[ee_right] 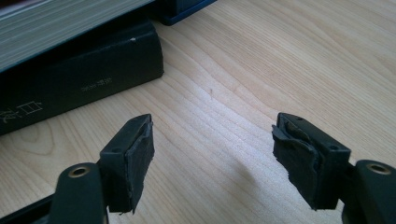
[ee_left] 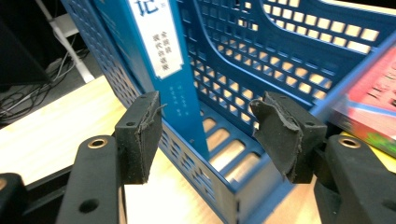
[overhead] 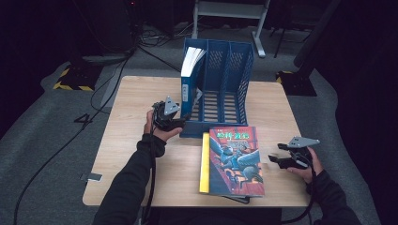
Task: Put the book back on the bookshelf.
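Claw [ee_left: 205, 135] open before blue book [ee_left: 161, 60] in rack [ee_left: 280, 60].

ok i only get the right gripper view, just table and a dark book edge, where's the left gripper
observer: the left gripper is at the front left corner of a blue file rack, open, with its pads pressing on nothing.
operator: anything in that rack
observer: one blue book stands upright in the leftmost slot. The other two slots are empty.
operator: and whats on top of the dark book
observer: a book with a colourful picture cover lies flat on the dark book, face up. Your right gripper is open just to the right of it.
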A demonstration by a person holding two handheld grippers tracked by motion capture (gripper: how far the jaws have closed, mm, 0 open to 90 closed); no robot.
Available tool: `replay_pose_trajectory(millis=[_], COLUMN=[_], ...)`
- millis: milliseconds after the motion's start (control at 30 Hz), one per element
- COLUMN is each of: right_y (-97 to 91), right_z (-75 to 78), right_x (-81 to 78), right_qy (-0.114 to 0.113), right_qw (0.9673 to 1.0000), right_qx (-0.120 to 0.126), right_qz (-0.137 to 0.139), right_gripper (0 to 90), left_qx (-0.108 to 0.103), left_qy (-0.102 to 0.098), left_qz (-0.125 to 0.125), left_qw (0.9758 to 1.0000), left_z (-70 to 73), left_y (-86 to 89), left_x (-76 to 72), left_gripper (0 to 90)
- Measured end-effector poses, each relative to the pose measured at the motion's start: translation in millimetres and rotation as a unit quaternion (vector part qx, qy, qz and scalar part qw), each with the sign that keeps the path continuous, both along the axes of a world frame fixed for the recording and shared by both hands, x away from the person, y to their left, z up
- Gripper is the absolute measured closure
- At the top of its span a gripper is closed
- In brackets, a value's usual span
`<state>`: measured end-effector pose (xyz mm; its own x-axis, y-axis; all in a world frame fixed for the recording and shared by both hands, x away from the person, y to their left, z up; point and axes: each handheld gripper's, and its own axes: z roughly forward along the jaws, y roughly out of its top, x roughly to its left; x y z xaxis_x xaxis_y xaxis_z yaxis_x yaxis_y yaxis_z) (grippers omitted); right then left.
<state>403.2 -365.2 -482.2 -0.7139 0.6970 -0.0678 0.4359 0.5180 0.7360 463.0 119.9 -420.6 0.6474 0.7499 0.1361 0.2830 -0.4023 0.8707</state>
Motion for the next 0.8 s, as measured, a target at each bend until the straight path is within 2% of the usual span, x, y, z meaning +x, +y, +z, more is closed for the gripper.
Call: replay_pose_trajectory(millis=[300,467,500,633,800], right_y=[1.0,1.5,1.7,2.3,5.1], right_z=[2.7,5.5,6.4,10.6,16.9], right_x=[-1.9,-3.3,-3.7,-5.8,-9.7], right_qy=[-0.001,-0.002,0.000,-0.001,-0.003], right_qw=[1.0000,0.9999,0.9999,0.9998,0.9996], right_qx=[0.003,0.010,0.011,0.019,0.029], right_qz=[0.002,-0.001,-0.002,-0.003,0.001], right_gripper=[28.9,28.5,28.2,27.7,26.1], left_qx=[0.010,0.019,0.029,0.039,0.068], left_qy=[0.003,0.011,0.012,0.017,0.027], left_qz=[-0.023,-0.048,-0.055,-0.085,-0.113], left_qw=[0.9997,0.9986,0.9980,0.9955,0.9909], left_z=[0.1,-3.4,-4.8,-10.8,-20.0], left_y=[4.8,4.5,3.8,1.4,-1.1], left_x=[-17.6,-29.8,-32.9,-43.7,-57.0], left_gripper=[38.4,37.6,37.5,36.4,35.8])
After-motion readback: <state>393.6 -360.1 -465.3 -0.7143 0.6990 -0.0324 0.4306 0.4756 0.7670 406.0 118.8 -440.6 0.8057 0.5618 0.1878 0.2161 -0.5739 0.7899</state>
